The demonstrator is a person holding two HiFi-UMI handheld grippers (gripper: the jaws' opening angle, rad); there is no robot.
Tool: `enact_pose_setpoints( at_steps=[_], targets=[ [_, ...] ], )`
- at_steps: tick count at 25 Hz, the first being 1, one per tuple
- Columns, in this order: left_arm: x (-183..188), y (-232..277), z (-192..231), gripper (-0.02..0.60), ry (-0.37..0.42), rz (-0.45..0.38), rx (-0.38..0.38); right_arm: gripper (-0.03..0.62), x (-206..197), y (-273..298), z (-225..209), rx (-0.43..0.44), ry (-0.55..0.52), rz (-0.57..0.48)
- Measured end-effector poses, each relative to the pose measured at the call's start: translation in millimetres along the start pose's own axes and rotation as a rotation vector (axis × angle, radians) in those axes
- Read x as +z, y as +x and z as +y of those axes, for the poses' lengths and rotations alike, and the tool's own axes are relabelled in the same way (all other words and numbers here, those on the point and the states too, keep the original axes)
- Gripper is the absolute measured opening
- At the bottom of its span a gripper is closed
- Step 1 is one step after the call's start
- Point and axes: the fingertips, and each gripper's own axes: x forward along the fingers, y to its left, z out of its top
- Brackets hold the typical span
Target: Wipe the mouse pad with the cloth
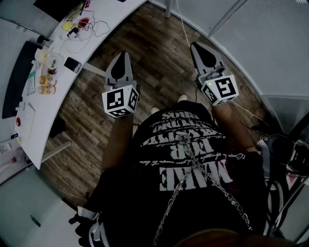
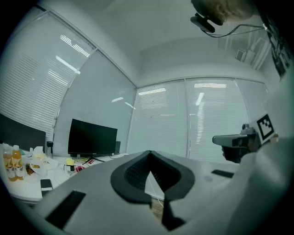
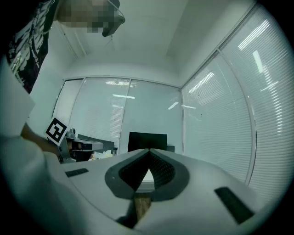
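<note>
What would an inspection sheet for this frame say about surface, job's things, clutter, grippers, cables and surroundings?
Surface: curved white desk, to the person's left; brown wood-plank floor lies under both grippers.
Job's things: mouse pad and cloth, nothing seen.
Clutter: orange-filled clear bottles, flat black phone, black flat monitor on the desk.
Grippers: left gripper and right gripper shut, empty.
Cables: thin black wires on the desk; white cable on the floor.
Surroundings: white slatted blinds.

A curved white desk point(image 1: 118, 10) is seen standing on a dark wood-plank floor point(image 1: 159, 58). On the desk are laid a flat black phone point(image 1: 73, 64), small bottles of orange liquid point(image 1: 47, 81) and tangled thin cables point(image 1: 96, 26).
</note>
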Motion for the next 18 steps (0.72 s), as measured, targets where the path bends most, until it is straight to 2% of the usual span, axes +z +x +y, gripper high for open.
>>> enact_pose_setpoints(
  at_steps=[8, 18],
  targets=[
    [0, 1, 14, 0.006, -0.009, 0.016, 0.002, 0.000, -8, 12, 5, 0.021, 0.011, 0.035],
    [-9, 16, 31, 0.006, -0.042, 0.031, -0.018, 0.000, -14, 20, -3, -0.014, 0.031, 0.062]
  ],
)
